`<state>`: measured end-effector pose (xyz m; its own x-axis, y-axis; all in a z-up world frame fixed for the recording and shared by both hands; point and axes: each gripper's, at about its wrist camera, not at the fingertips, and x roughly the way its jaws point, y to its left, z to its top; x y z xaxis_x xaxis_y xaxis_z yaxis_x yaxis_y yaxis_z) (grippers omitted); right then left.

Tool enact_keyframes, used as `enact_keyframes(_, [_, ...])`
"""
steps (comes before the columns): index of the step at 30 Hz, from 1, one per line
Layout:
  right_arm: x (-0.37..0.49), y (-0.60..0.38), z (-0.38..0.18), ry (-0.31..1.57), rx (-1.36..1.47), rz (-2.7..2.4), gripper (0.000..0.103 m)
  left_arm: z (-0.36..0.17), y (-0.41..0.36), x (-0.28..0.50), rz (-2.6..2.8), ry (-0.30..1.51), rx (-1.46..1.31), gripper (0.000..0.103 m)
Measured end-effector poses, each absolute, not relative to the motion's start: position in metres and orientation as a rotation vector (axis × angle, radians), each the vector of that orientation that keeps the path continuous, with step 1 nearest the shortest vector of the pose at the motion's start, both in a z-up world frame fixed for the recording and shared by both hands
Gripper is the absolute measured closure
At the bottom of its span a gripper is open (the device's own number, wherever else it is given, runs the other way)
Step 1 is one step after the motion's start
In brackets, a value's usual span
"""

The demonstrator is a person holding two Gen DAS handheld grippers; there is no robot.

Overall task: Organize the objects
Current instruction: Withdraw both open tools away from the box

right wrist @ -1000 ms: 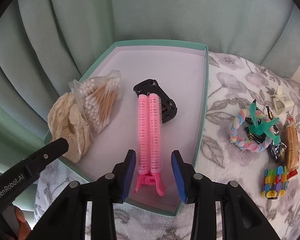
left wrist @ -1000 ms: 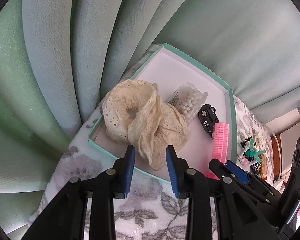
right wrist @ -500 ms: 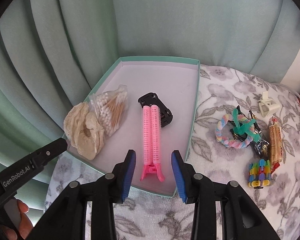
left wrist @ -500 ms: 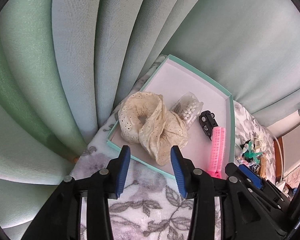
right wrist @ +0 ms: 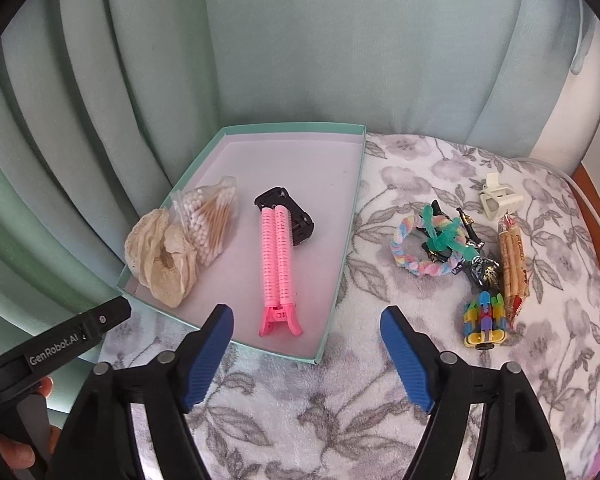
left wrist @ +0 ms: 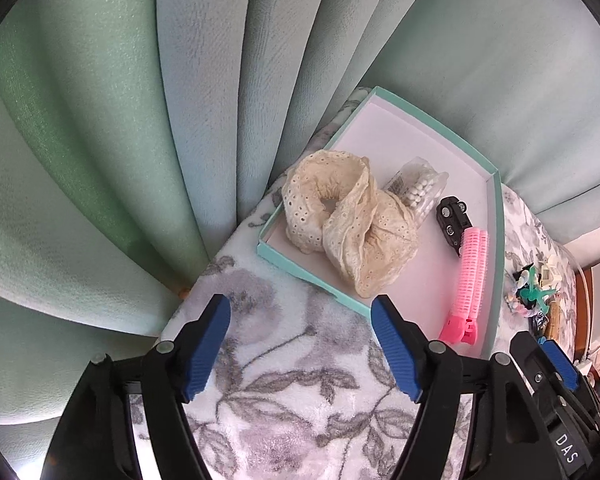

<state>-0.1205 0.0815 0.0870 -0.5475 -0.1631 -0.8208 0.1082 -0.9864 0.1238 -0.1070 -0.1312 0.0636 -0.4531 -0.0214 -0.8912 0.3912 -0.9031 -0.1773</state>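
Hovering over a grey-flowered white fleece blanket (right wrist: 440,196), both grippers are released and grasp nothing: the left gripper (left wrist: 300,344) sits just short of the near rim of a shallow mint-green cardboard box (left wrist: 498,240), and the right gripper (right wrist: 306,356) spreads its blue fingers (right wrist: 208,356) near the box's right front corner. Inside the box lie a cream eyelet-lace scrunchie (left wrist: 348,220) at the left end, a clear bag of cotton swabs (right wrist: 212,220) touching it, a small black toy car (right wrist: 296,216), and a pink double-roller hair clip (right wrist: 278,264) resting partly over the car. Outside the box, on the blanket to the right, a pastel braided hair tie (right wrist: 420,256), a teal plastic clip (right wrist: 444,236), a white claw clip (right wrist: 498,198), a packet of stick biscuits (right wrist: 512,264) and a rainbow plastic clip (right wrist: 484,318) cluster together. Pale green curtains (right wrist: 300,40) hang behind the box.
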Motion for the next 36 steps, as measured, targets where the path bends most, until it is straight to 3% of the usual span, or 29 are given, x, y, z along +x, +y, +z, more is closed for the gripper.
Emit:
enact_keyframes(2, [-0.118,0.085,0.088,-0.098,1.411,-2.636,0.023,0.063,-0.132,-0.105,-2.418,0.530,1.487,0.028])
enact_keyframes(3, [-0.117,0.086,0.088,-0.100,1.413,-2.638,0.021,0.063,-0.132,-0.104,-2.414,0.530,1.486,0.022])
enact_keyframes(7, [-0.111,0.089,0.090,-0.106,1.406,-2.647,0.005,0.073,-0.134,-0.085,-2.413,0.521,1.469,0.015])
enact_keyframes(11, [-0.106,0.091,0.095,-0.106,1.391,-2.652,0.004,0.077,-0.135,-0.077,-2.408,0.524,1.447,0.013])
enact_keyframes(13, [-0.103,0.093,0.097,-0.103,1.384,-2.658,0.001,0.080,-0.136,-0.073,-2.410,0.526,1.427,0.004])
enact_keyframes(36, [-0.054,0.142,0.140,-0.205,1.311,-2.719,0.000,0.137,-0.097,-0.059,-2.532,0.444,1.324,0.004])
